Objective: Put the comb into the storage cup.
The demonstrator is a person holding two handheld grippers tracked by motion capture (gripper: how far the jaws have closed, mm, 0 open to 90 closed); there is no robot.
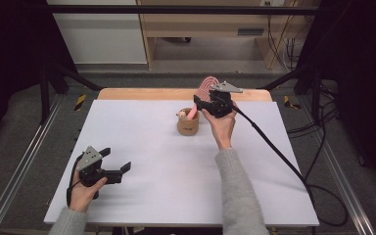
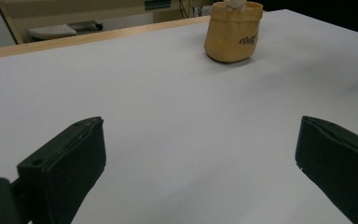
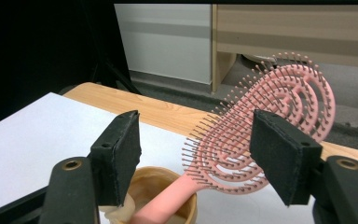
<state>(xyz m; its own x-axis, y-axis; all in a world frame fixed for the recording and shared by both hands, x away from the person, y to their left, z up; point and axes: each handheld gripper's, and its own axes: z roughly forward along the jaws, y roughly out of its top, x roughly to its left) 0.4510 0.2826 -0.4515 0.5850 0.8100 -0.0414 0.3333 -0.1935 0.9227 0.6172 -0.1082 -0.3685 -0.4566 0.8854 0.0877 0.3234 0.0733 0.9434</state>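
A pink hairbrush (image 1: 207, 85) stands tilted with its handle down in a small tan pouch (image 1: 188, 125) at the back middle of the white mat. A small pale item (image 1: 181, 114) also pokes out of the pouch. My right gripper (image 1: 198, 103) hovers just above the pouch, open. In the right gripper view the brush head (image 3: 270, 121) shows between and beyond the spread jaws of the right gripper (image 3: 196, 144), with the pouch (image 3: 163, 186) below. My left gripper (image 1: 116, 160) rests low at the near left, open and holding nothing. In the left gripper view, the left gripper (image 2: 200, 158) faces the distant pouch (image 2: 233, 32).
The white mat (image 1: 152, 161) covers a wooden table whose bare edge (image 1: 147, 94) shows at the back. A black cable (image 1: 279, 152) trails from the right gripper off the right side. Metal rails run along both sides of the table.
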